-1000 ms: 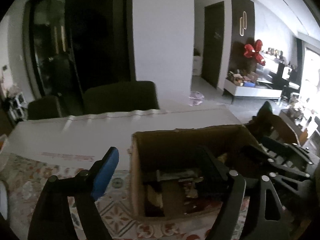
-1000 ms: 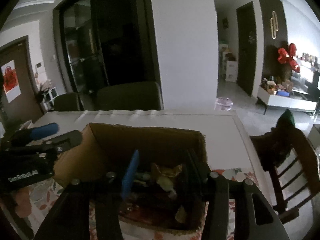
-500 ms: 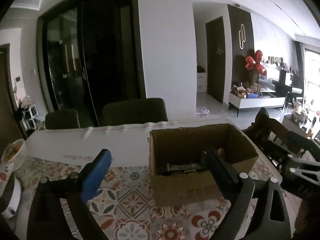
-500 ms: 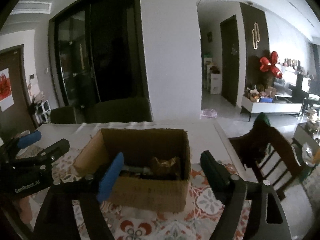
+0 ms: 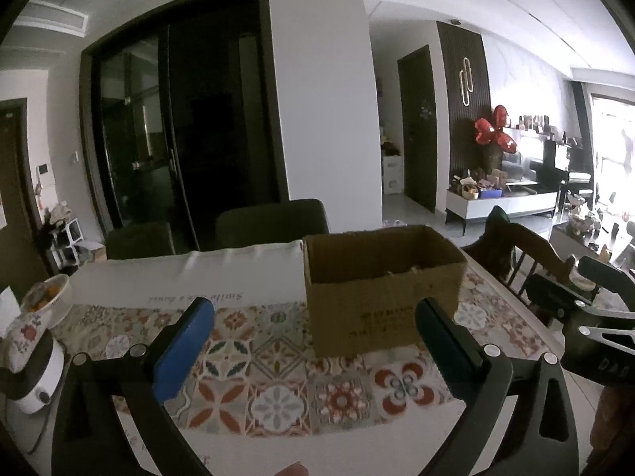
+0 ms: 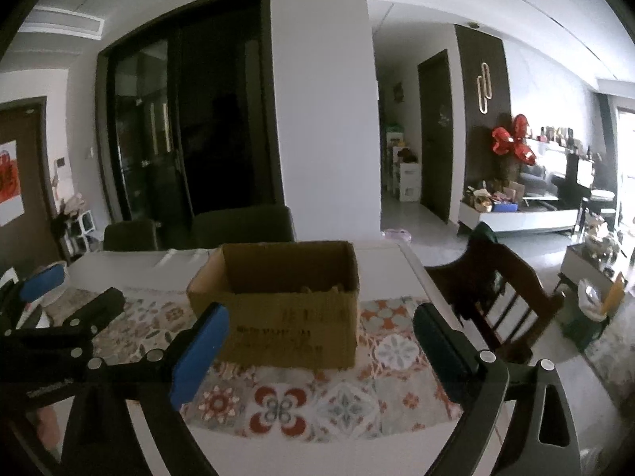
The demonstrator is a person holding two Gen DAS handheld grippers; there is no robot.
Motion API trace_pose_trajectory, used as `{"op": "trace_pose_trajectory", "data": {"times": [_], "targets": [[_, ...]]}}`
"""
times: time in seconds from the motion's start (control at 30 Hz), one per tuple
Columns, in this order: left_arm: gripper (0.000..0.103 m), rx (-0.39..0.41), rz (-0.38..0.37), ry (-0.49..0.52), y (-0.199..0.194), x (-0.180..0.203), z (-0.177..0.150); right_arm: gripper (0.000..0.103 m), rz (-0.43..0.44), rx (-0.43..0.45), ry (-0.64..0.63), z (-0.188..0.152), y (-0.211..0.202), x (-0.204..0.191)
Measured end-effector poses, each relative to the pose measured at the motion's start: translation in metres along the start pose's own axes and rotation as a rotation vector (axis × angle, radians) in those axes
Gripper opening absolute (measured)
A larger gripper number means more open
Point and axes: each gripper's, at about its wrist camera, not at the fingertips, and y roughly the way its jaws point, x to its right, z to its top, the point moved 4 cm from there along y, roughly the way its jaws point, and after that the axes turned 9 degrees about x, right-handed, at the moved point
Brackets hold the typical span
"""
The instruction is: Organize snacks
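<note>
An open brown cardboard box [image 5: 381, 289] [image 6: 285, 317] stands on the patterned table mat [image 5: 278, 361]. Only the tips of some snack packs [image 6: 317, 288] show above its near wall. My left gripper [image 5: 313, 309] hangs in front of the box, clear of it. Its jaws are opening, with nothing between them. My right gripper [image 6: 320, 313] also hangs short of the box, its jaws opening and empty. In each wrist view the other gripper shows at the edge: the right one [image 5: 595, 309] and the left one [image 6: 59, 317].
A bowl of orange food [image 5: 47, 297] and a white appliance [image 5: 35, 377] sit at the table's left end. Two dark chairs [image 5: 274, 218] stand behind the table. A wooden chair [image 6: 504, 289] stands at its right side. A fingertip [image 5: 291, 470] shows at the bottom edge.
Both grippers have drawn back and slightly up from inside the box to the near side of the table. Both pairs of jaws have widened, the right one much more. The box stays put.
</note>
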Motion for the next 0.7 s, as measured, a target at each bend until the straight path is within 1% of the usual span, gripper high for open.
{"op": "trace_pose_trajectory", "data": {"times": [0.17, 0.3, 0.5, 0.7], "targets": [[0.103, 0.003, 0.004, 0.012, -0.03, 0.004, -0.009, 0.095, -0.007, -0.01, -0.001, -0.014, -0.028, 0.001], [0.103, 0.004, -0.004, 0.016, -0.052, 0.008, -0.015, 0.095, -0.023, 0.002, -0.004, -0.023, -0.05, 0.003], [0.103, 0.001, -0.008, 0.008, -0.072, 0.009, -0.022, 0.095, -0.02, -0.006, -0.002, -0.031, -0.072, 0.004], [0.103, -0.003, -0.02, -0.001, -0.088, 0.011, -0.027, 0.095, -0.027, 0.006, -0.012, -0.034, -0.092, 0.003]]}}
